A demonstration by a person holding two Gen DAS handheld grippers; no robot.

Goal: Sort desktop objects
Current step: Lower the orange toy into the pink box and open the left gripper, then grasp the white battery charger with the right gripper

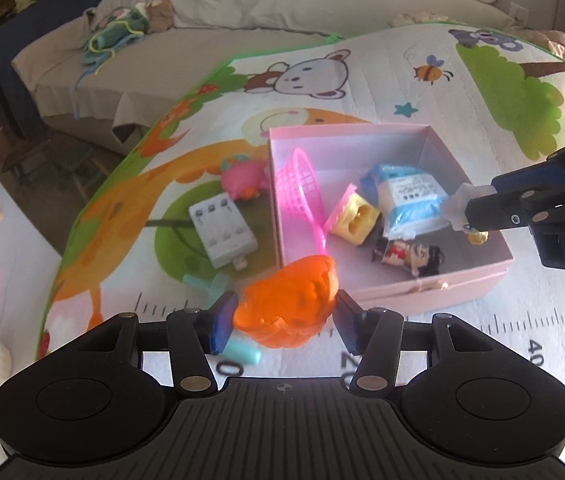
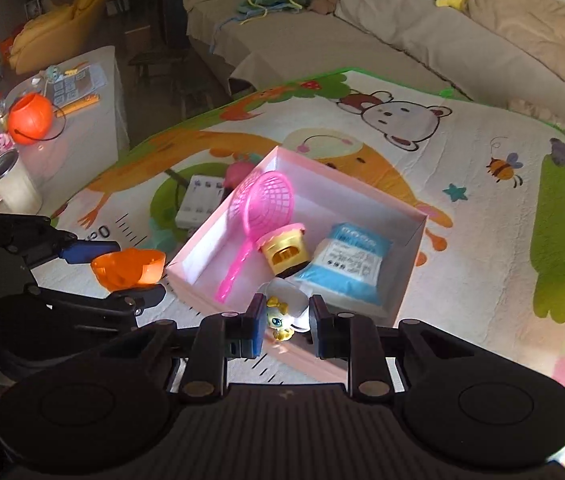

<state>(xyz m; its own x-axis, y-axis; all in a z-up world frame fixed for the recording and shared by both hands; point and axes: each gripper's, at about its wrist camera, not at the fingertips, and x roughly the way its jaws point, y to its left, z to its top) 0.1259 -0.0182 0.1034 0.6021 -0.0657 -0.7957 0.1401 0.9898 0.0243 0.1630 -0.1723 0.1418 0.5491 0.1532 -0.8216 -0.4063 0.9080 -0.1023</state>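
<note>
My left gripper (image 1: 285,322) is shut on an orange translucent shell-shaped toy (image 1: 290,300), held just above the play mat in front of the pink box (image 1: 422,292). In the right wrist view the same orange toy (image 2: 130,266) sits between the left gripper's fingers, left of the box. My right gripper (image 2: 286,320) is shut on a small white and yellow figurine (image 2: 280,314), raised over the box's near edge. Inside the pink box (image 2: 342,200) lie a pink net (image 2: 270,204), a yellow toy house (image 2: 284,252), a blue-white packet (image 2: 346,264) and a dark-haired doll (image 1: 414,254).
On the mat left of the box lie a white battery charger (image 1: 222,228), a pink toy (image 1: 242,178) and a teal piece (image 1: 206,284). A side table holds an orange pumpkin bucket (image 2: 28,118) and a white mug (image 2: 12,186). A beige sofa (image 2: 402,28) stands behind.
</note>
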